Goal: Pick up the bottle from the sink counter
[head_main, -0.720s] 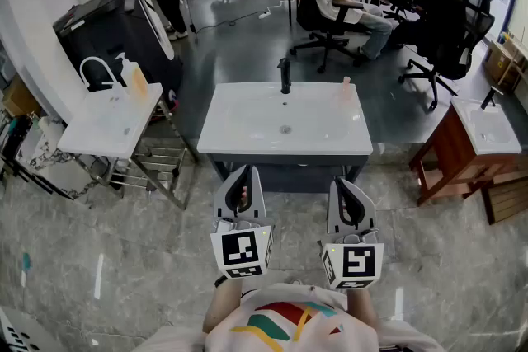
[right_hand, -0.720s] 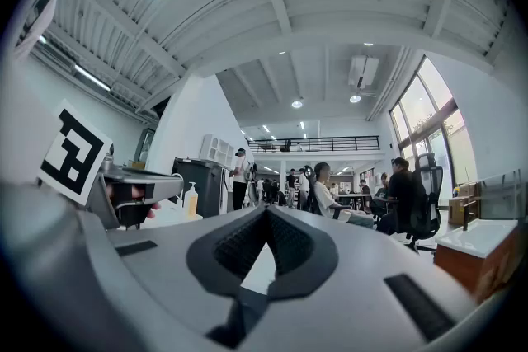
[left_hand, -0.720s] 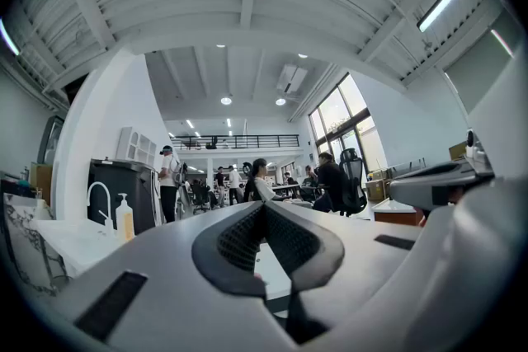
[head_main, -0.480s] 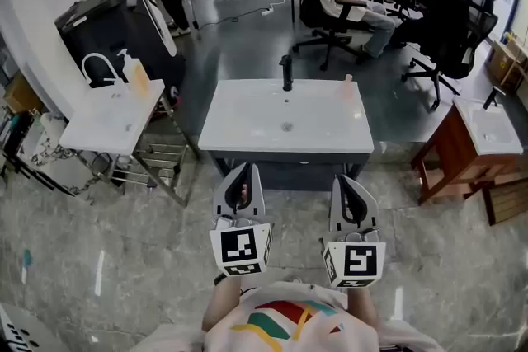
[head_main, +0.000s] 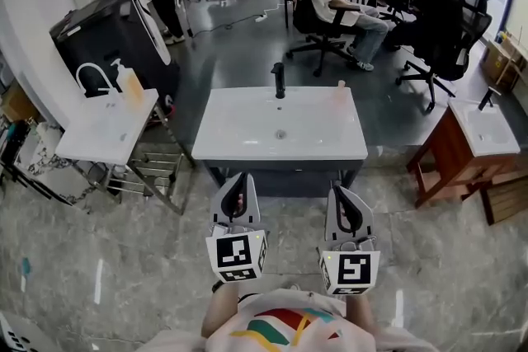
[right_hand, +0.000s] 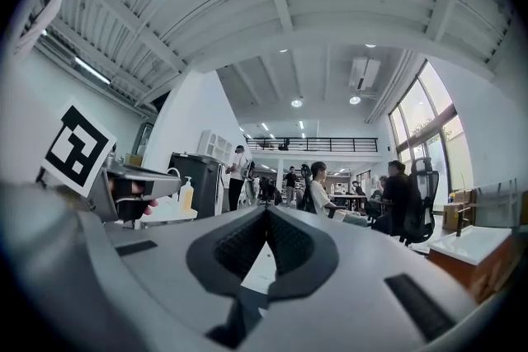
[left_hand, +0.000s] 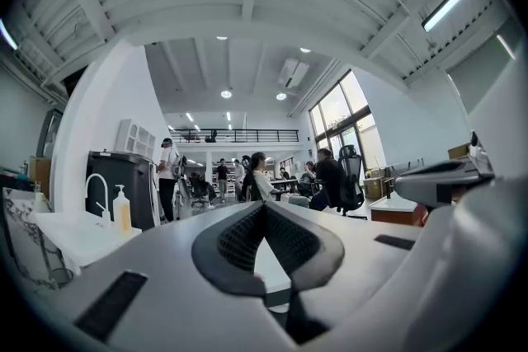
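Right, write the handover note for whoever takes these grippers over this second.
Left gripper: shut, empty, held in the air short of the sink counter.
Right gripper: shut, empty, level with the left one.
Bottle: small, pinkish, upright near the counter's far right corner, to the right of the black faucet.
Done: nothing yet; the bottle is untouched.
Left: move in closer, open a gripper (the right one is probably the handier), close on the bottle and lift it off.

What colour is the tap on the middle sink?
The tap is black; the head view shows it best.
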A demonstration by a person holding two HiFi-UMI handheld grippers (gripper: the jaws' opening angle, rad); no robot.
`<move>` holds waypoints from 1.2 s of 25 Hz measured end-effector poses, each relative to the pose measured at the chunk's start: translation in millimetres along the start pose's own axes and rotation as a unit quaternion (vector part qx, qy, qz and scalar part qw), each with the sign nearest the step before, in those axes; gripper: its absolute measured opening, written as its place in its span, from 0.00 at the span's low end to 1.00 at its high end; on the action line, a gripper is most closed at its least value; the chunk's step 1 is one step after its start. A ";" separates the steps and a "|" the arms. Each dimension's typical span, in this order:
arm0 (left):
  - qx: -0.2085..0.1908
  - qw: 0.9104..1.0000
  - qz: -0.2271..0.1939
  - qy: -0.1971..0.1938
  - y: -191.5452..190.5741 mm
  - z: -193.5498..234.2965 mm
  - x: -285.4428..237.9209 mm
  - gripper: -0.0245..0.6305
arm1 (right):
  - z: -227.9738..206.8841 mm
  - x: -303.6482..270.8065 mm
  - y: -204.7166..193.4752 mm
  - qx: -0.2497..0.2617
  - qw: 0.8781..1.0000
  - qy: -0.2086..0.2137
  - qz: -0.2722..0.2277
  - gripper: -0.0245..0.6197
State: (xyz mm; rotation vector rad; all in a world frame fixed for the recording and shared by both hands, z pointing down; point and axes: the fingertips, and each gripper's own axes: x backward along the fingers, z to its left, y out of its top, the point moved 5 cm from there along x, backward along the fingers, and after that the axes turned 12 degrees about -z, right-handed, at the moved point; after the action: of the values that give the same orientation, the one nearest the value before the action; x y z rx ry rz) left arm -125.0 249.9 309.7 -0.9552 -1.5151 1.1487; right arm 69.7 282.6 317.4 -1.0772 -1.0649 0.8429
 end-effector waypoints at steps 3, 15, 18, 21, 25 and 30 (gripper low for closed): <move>0.000 1.000 0.003 0.003 -3.7 -3.1 0.7 0.07 | -3.1 4.2 -3.6 0.002 1.000 -0.003 0.003 0.06; 0.003 1.000 -0.016 0.019 10.8 -5.2 4.6 0.07 | -13.5 14.5 12.1 -0.008 1.000 0.008 -0.021 0.06; -0.003 1.000 -0.021 0.017 12.1 -7.0 2.3 0.07 | -17.8 13.3 12.6 -0.007 1.000 0.003 -0.023 0.06; -0.005 1.000 -0.024 0.014 9.7 -6.3 -3.6 0.07 | -18.5 10.3 11.7 -0.010 1.000 0.003 -0.028 0.06; 0.007 0.999 -0.036 0.005 6.2 -1.3 -15.8 0.07 | -13.5 0.5 8.6 -0.001 1.000 0.005 -0.030 0.06; 0.016 0.999 -0.038 0.001 -5.8 6.8 -39.9 0.07 | -11.1 -21.8 1.5 0.015 0.999 0.011 -0.028 0.06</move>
State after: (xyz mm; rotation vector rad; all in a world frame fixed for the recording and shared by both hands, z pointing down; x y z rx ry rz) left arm -123.0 209.2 305.4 -0.8704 -1.5139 1.1135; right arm 74.0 259.9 309.1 -1.0248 -1.0566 0.7982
